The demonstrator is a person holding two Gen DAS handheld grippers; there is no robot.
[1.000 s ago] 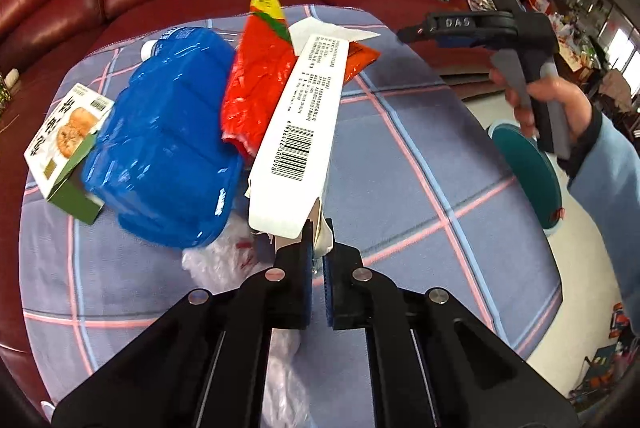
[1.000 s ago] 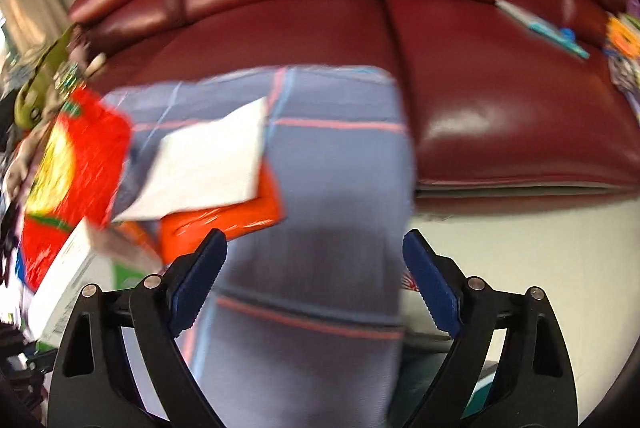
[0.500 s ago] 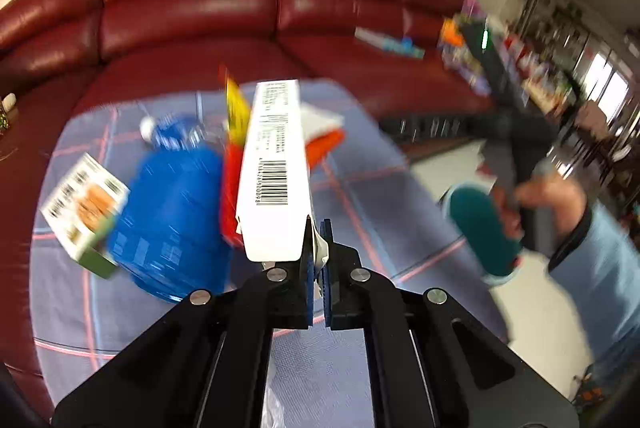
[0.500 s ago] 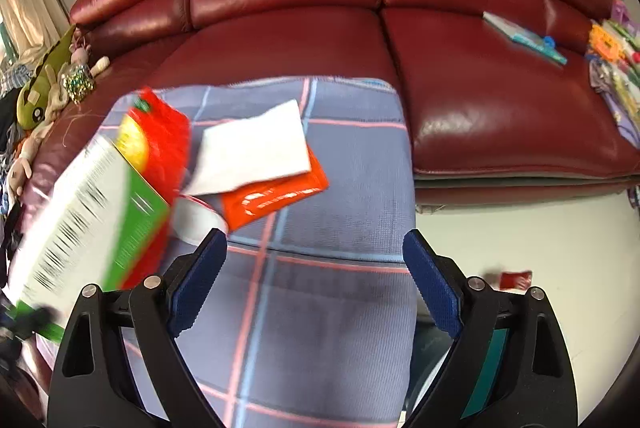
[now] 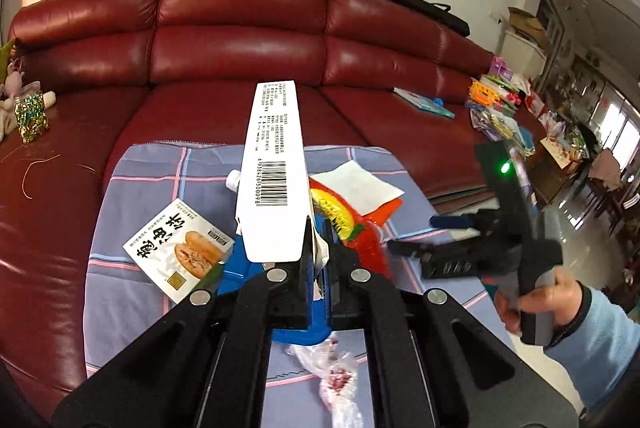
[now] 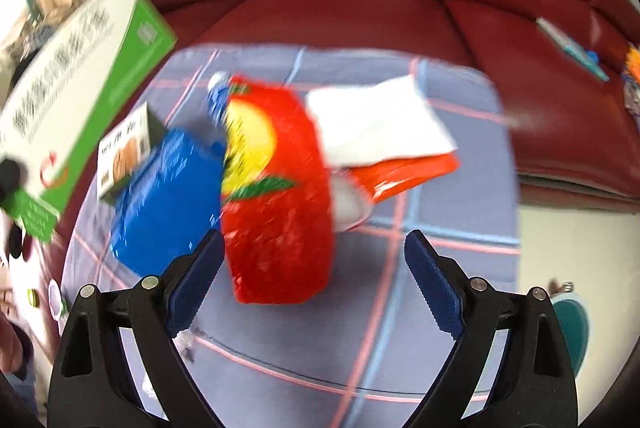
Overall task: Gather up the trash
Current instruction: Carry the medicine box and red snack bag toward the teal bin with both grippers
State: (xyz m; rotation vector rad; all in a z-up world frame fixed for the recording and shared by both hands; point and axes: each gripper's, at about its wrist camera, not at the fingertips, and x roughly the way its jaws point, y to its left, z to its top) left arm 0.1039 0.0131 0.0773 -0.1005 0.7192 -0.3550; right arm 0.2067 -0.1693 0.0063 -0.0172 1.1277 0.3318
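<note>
The left gripper (image 5: 316,260) has its fingers clenched on the flap end of a long white carton (image 5: 276,171), which stands up off the checked cloth (image 5: 160,163) covering the worktop, above the blue bag (image 6: 168,203). The right gripper (image 6: 316,280) hangs with its fingers spread wide and nothing between them, just over the red snack bag (image 6: 280,220). Beside the blue bag lie a small biscuit box (image 5: 176,248), a white napkin (image 6: 380,123) and an orange wrapper (image 6: 408,171).
</note>
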